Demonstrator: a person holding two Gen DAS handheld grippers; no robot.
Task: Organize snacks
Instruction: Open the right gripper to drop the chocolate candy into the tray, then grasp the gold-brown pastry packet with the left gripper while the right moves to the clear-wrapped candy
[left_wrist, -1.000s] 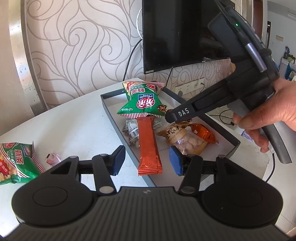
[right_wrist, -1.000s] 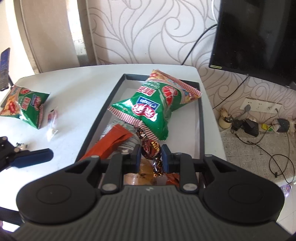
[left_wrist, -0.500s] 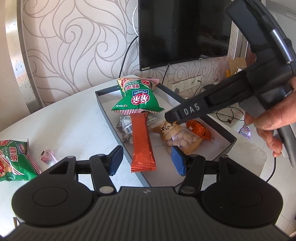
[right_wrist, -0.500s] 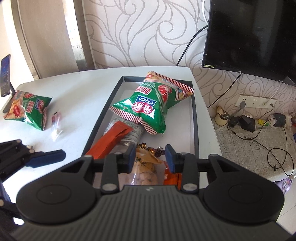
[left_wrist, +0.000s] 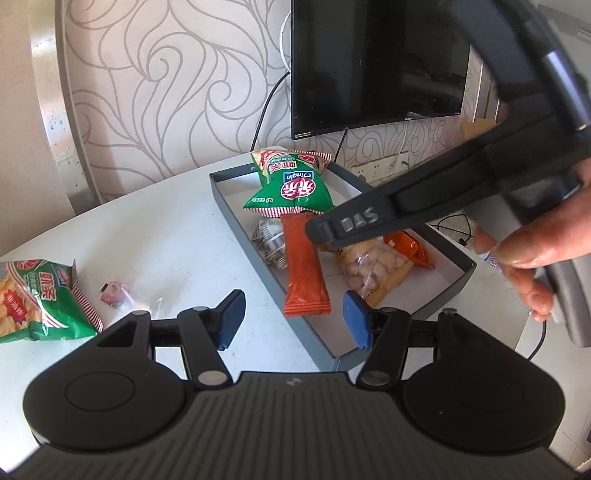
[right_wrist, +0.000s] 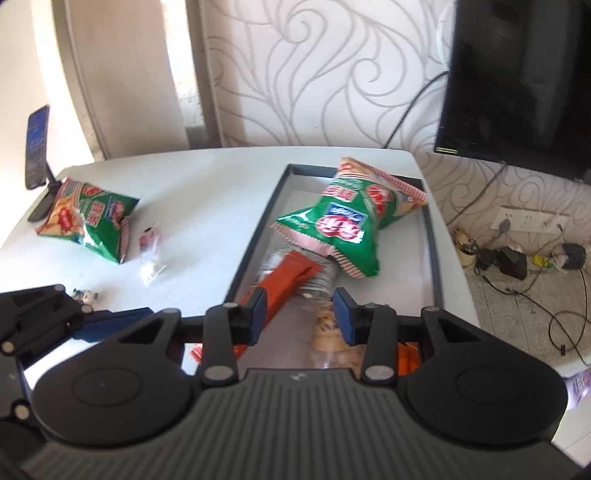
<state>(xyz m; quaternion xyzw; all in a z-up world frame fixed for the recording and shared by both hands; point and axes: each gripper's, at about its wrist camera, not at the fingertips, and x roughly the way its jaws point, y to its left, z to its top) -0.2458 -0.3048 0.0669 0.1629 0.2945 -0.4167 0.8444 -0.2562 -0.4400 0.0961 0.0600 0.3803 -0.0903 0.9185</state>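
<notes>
Lying in the shallow grey rectangular tray (right_wrist: 432, 258) on the white table (right_wrist: 207, 206), the crinkled green snack bag (right_wrist: 343, 229) overlaps a long orange-red sachet (left_wrist: 304, 273); both claws, left claw (left_wrist: 293, 319) and right claw (right_wrist: 301, 317), stand open and empty.

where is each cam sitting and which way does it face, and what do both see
Left wrist view: sits on the left claw, angled down across the table at the tray; shows its own open blue fingers, plus the right claw and a hand.
Right wrist view: sits on the right claw, looking down along the tray; its open fingers show, the left claw at its left edge.
Shared: tray, green chip bag, red stick pack, television.
</notes>
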